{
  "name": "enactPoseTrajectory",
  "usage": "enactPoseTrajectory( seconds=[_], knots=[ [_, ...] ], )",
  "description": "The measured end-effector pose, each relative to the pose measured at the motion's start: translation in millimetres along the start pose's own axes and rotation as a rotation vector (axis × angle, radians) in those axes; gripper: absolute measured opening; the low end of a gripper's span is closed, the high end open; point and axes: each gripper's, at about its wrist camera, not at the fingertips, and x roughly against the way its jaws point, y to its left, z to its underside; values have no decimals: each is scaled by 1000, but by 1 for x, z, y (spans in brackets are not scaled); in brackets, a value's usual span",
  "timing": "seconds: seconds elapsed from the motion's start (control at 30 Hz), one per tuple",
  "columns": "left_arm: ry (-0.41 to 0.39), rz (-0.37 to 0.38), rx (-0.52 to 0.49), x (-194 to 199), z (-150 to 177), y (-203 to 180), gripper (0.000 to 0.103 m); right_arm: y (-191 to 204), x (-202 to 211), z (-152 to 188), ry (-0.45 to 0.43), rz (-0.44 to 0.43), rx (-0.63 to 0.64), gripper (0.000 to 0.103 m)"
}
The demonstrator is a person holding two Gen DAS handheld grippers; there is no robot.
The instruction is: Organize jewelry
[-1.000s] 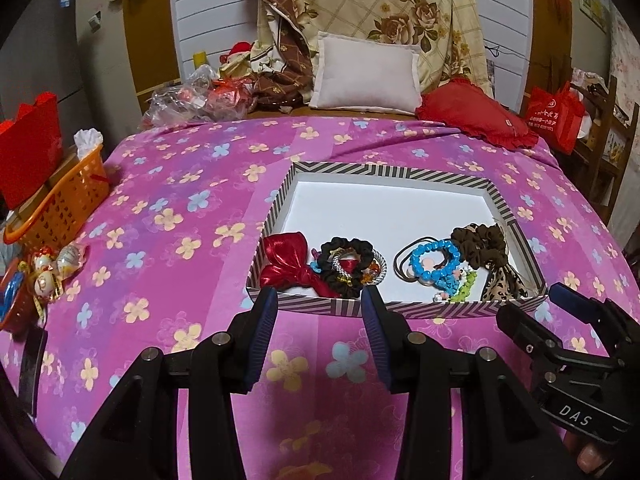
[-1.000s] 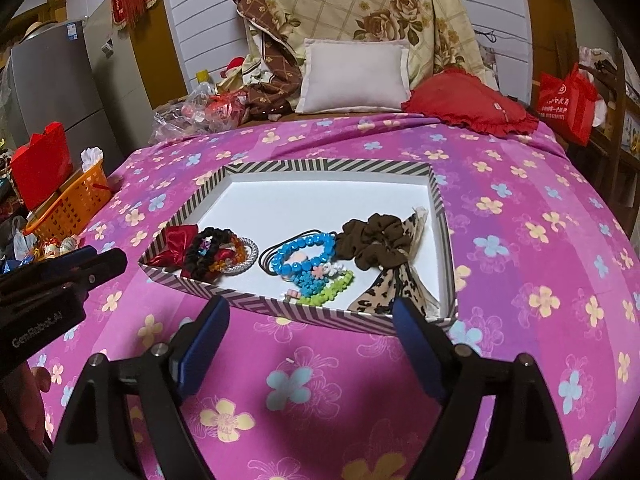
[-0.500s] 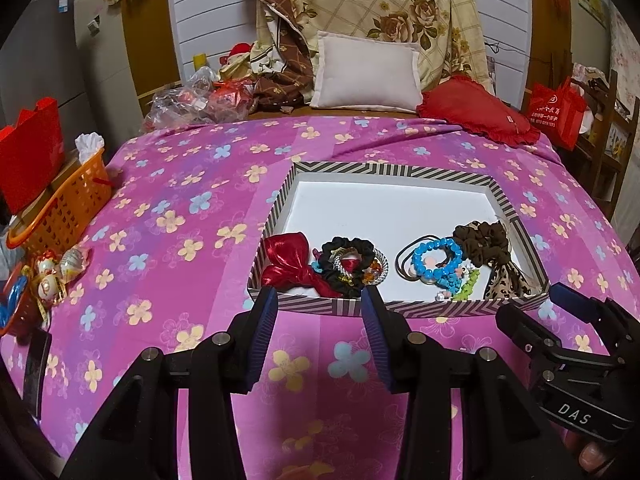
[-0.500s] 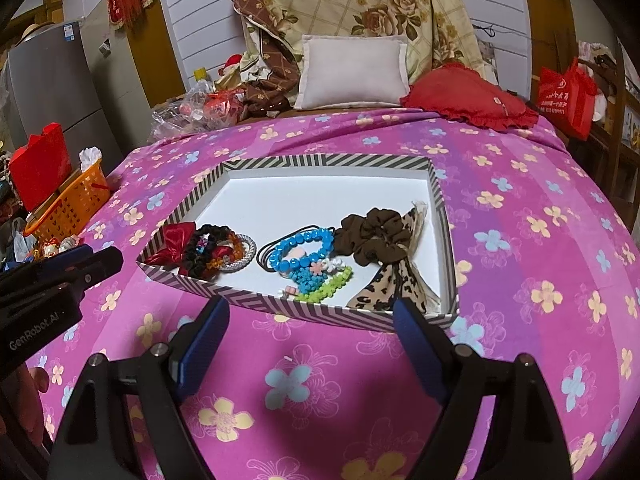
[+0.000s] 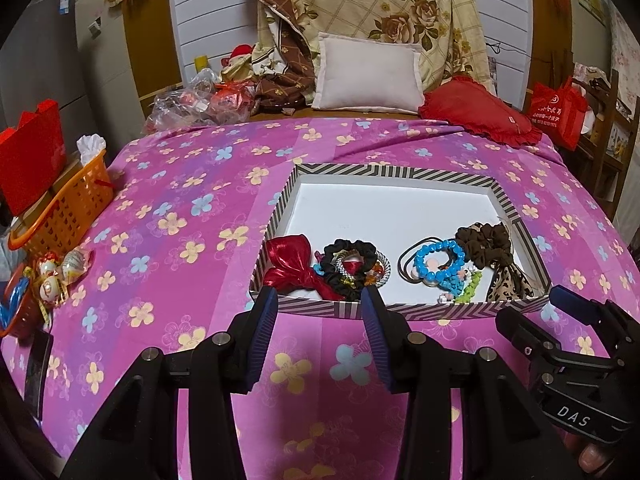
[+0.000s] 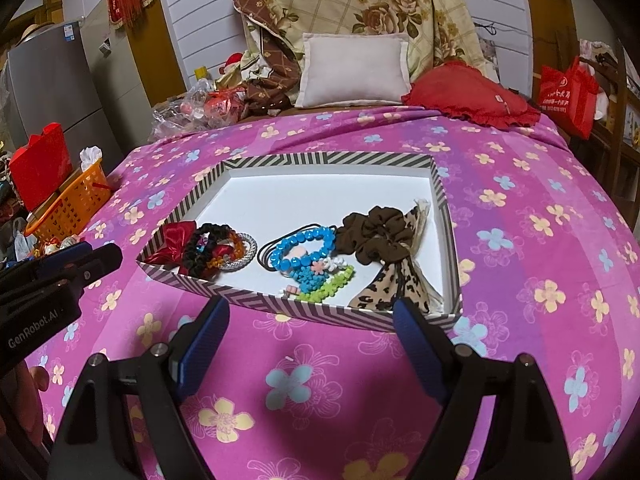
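Note:
A striped shallow box (image 5: 394, 172) (image 6: 326, 158) lies on the pink flowered bedspread. Along its near side lie a red bow (image 5: 290, 266) (image 6: 170, 242), a black scrunchie with a silver bangle (image 5: 352, 266) (image 6: 218, 246), a blue bead bracelet (image 5: 438, 260) (image 6: 302, 250), a green bead string (image 6: 332, 286) and a brown leopard scrunchie (image 5: 494, 252) (image 6: 384, 244). My left gripper (image 5: 320, 300) is open and empty just short of the box's near wall, in front of the bow. My right gripper (image 6: 312, 316) is open wide and empty at the near wall; it also shows in the left wrist view (image 5: 560, 316).
An orange basket (image 5: 66, 210) and a red bag (image 5: 34, 160) stand at the bed's left edge, with small wrapped items (image 5: 56, 276) nearby. Pillows (image 5: 368, 76), a red cushion (image 5: 480, 116) and plastic bags (image 5: 188, 100) crowd the head of the bed.
Both grippers have risen slightly, with the box sliding a little lower in both views. Their jaws have stayed the same.

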Motion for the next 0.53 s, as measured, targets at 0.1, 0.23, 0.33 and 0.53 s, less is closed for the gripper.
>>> enactPoseTrajectory(
  seconds=[0.1,0.23,0.33,0.53],
  knots=[
    [0,1,1,0,0,0,35,1,-1,1,2,0,-1,87],
    [4,4,2,-2,0,0,35,1,-2,1,3,-1,-2,87],
    [8,14,5,-4,1,0,35,2,-2,2,4,-1,-2,87],
    [-16,31,8,-2,1,2,35,2,-2,3,7,2,-2,87]
  ],
)
